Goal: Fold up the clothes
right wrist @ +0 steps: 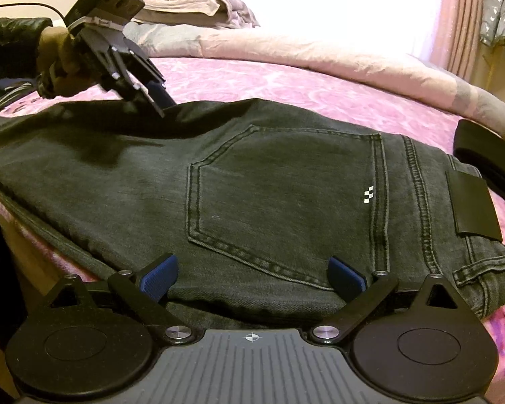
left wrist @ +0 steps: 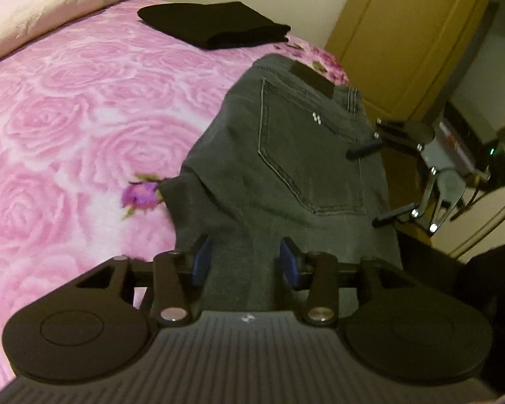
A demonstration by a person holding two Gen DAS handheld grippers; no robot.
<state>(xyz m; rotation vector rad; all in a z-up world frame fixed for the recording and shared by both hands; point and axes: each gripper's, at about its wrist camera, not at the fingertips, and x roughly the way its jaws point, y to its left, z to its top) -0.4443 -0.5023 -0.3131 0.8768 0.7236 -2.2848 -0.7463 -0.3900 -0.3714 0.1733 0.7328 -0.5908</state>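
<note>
Plainly, the grey jeans (right wrist: 269, 185) lie flat on the bed (left wrist: 67, 118), folded along their length with the back pocket (right wrist: 286, 195) facing up. They sit close to the near edge of the mattress, their long axis running along that edge: waistband and dark leather patch (right wrist: 471, 202) at one end, the legs trailing off toward the other, past the left gripper.

The right gripper (right wrist: 252, 279) hovers at the near long edge, level with the pocket, its jaws spread wide and holding nothing; the denim lies straight ahead and just below its blue pads (right wrist: 161, 276). The left gripper (left wrist: 245, 259) sits over the leg part, so the waistband lies well ahead of it along the garment's length. Its jaws stand partly apart with denim showing between them, the pads not pressing on it. Judging by this, the right hand is nearer the waistband, the left nearer the legs.

Beyond the jeans, a folded black garment (left wrist: 215, 23) rests farther up the pink rose-patterned bedcover, and a pale rolled duvet (right wrist: 320, 54) lines the far side. A bright window with pink curtains (right wrist: 461, 17) stands behind it, and a wooden door (left wrist: 404, 33) lies beyond the waistband end.
</note>
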